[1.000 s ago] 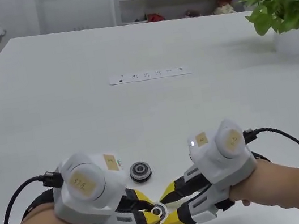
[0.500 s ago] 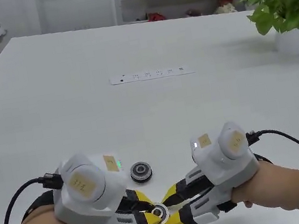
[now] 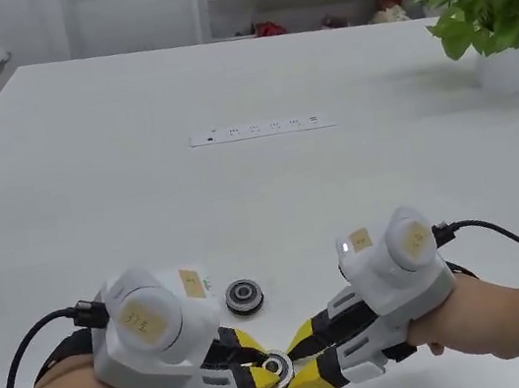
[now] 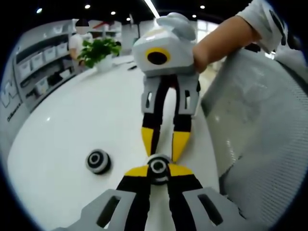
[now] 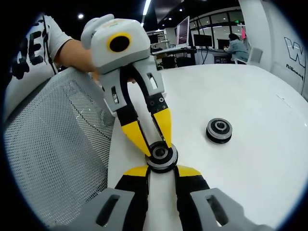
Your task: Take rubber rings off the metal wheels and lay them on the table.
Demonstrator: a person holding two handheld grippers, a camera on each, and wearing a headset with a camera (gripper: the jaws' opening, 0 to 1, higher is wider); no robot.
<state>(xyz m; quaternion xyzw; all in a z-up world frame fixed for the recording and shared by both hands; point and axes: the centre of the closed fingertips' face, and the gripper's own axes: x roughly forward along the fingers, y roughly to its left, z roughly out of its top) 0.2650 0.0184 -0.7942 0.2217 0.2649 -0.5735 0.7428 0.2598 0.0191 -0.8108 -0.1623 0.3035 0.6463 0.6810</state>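
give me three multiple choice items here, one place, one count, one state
1. Where is the loose wheel? A on the table, apart from the held wheel; B on a shelf; C in a pot.
2. How many wheels show? A one; B two; C four.
3. The left tool is: A wide open; B shut on the held wheel; C lying flat, unheld.
Answers: 1 A, it lies alone on white tabletop. 2 B, one loose, one held. 3 B, its yellow tips clamp the wheel.
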